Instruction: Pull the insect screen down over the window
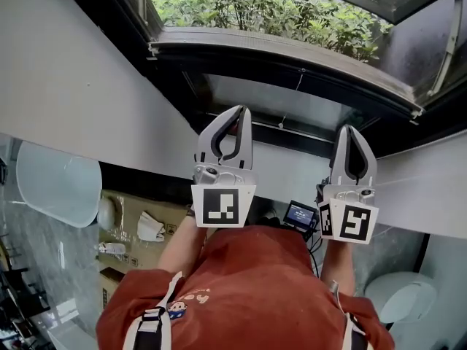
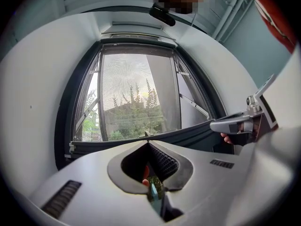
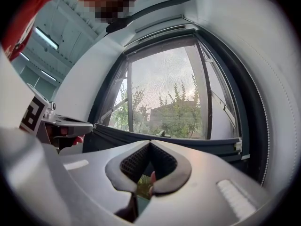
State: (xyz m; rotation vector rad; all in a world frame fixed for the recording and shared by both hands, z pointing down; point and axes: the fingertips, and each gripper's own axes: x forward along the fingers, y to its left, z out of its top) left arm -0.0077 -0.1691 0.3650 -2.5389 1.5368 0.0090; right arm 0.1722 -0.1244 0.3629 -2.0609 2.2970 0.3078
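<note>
The insect screen's mesh (image 2: 134,86) covers the window pane in both gripper views. Its dark bottom bar (image 1: 292,70) lies low across the window, with a small tab (image 2: 146,134) at its middle; the bar (image 3: 178,142) shows in the right gripper view too. A thin cord (image 1: 294,86) hangs below the bar. My left gripper (image 1: 239,111) and right gripper (image 1: 351,130) are side by side short of the bar, both pointing at the window. Each is shut with nothing between its jaws. Neither touches the screen. The left gripper (image 2: 149,144) sees the right one (image 2: 235,125) beside it.
White walls (image 1: 66,86) flank the window recess. Below on the floor are cardboard boxes (image 1: 135,232), a white round piece (image 1: 58,181) at the left and another (image 1: 401,297) at the lower right. A small lit device (image 1: 300,215) sits between my arms.
</note>
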